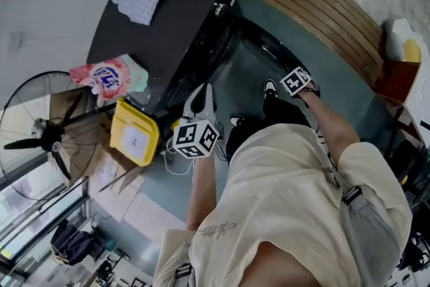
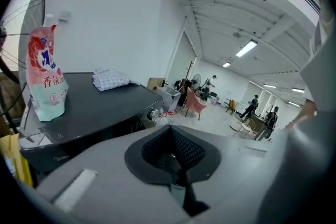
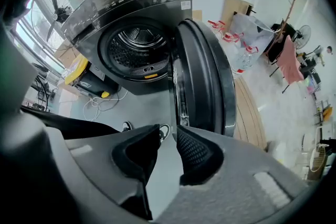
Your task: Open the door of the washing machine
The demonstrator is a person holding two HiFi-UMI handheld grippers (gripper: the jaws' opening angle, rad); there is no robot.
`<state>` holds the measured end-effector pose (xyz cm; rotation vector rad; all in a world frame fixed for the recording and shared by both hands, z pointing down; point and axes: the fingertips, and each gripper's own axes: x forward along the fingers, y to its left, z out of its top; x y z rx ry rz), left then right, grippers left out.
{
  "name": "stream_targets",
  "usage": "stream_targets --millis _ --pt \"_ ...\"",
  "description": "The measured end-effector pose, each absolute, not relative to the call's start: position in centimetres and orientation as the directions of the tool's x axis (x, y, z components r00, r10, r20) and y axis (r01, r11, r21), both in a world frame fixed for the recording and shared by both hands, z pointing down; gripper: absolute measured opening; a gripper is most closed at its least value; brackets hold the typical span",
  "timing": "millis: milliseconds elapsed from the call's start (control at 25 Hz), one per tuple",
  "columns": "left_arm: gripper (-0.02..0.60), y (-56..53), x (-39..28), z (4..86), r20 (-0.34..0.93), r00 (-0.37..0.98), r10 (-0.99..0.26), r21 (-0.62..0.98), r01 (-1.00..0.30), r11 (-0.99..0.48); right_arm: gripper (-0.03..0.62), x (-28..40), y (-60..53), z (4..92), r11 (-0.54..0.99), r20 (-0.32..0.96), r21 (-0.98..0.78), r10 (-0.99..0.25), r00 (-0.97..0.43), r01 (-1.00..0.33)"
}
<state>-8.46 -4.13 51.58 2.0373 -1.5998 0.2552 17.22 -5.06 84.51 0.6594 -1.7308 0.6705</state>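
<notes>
Standing open, the big dark washing machine [image 3: 131, 2] has its round door [image 3: 202, 76] out wide at its front, so the job looks nearly done. A soft push on the door's edge would finish it. Beside the washing machine stand a fan [image 1: 40, 134] and a yellow box [image 1: 134, 132] — neither blocks the door. On top lies a soap bag [image 1: 107, 77]. In front, the right gripper [image 3: 167, 136] is partly open and empty — the left gripper [image 2: 170, 139] is closed, holding nothing.

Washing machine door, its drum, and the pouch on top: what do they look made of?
Door: dark glossy plastic, possibly around glass; it carries sheen and a bright rim. Drum: metal by the look, grey, perforated, reflective. Pouch: probably soft printed plastic film; it bulges and creases, with a spout on top.
</notes>
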Motion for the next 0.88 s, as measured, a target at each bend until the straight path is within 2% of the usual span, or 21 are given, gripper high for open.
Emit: stream_targets --millis 360,520,720,880 --pt "0.018 -7.3 -6.0 51.3 0.463 0.296 -0.835 0.273 -0.944 -0.183 0.046 19.4 -8.9 84.3 0.669 0.957 -0.103 -0.136 -0.257 -0.736" --pt "0.018 -8.0 -5.3 51.3 0.464 0.303 -0.833 0.283 -0.941 -0.185 0.002 21.0 -9.6 84.2 0.658 0.968 -0.074 -0.133 -0.213 -0.75" --pt "0.018 -8.6 -5.5 51.6 0.467 0.326 -0.822 0.298 -0.933 -0.201 0.002 21.3 -11.3 84.3 0.634 0.966 -0.053 -0.164 -0.201 -0.772" --pt "0.018 -10.0 -6.8 52.7 0.468 0.34 -0.816 0.319 -0.926 -0.203 0.002 22.1 -12.1 83.9 0.573 0.982 -0.032 -0.136 -0.133 -0.819"
